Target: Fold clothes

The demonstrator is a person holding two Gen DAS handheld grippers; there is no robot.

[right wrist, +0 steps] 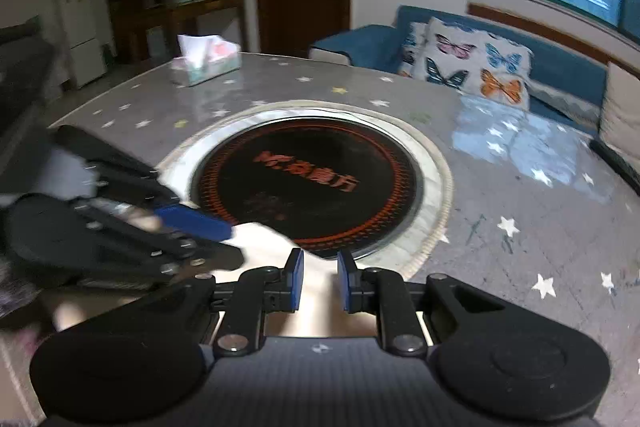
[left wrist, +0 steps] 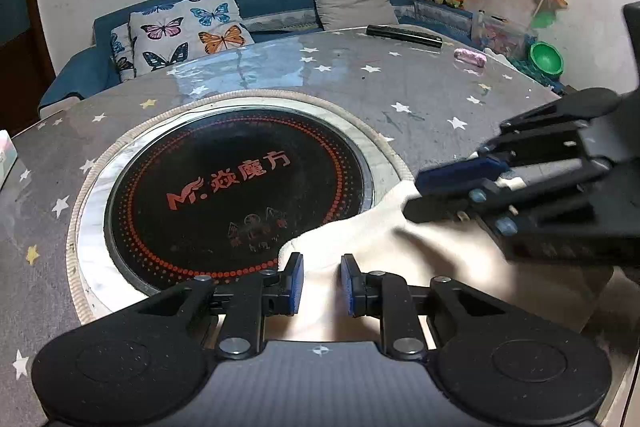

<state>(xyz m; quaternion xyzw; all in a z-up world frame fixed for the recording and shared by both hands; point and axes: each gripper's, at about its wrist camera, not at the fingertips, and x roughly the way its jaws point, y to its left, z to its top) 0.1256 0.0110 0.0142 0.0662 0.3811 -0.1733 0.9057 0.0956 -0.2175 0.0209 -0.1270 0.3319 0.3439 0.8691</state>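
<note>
Both the left gripper and right gripper stand apart over the cream garment at six o'clock; pinch its edge squarely.

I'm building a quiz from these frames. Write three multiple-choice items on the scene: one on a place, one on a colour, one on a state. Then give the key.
1. Where does the tissue box stand?
A. on the table's far edge
B. on the sofa
C. on the round cooktop

2. What colour is the cloth under the grippers?
A. cream
B. bright red
C. dark green

3. How do the left gripper jaws stand?
A. apart, with cloth showing between them
B. clamped on the remote
C. shut tight on nothing

Key: A, the box sits on the starred table by its far rim; A, the fabric is pale cream in both views; A, a gap shows between the blue pads.
</note>
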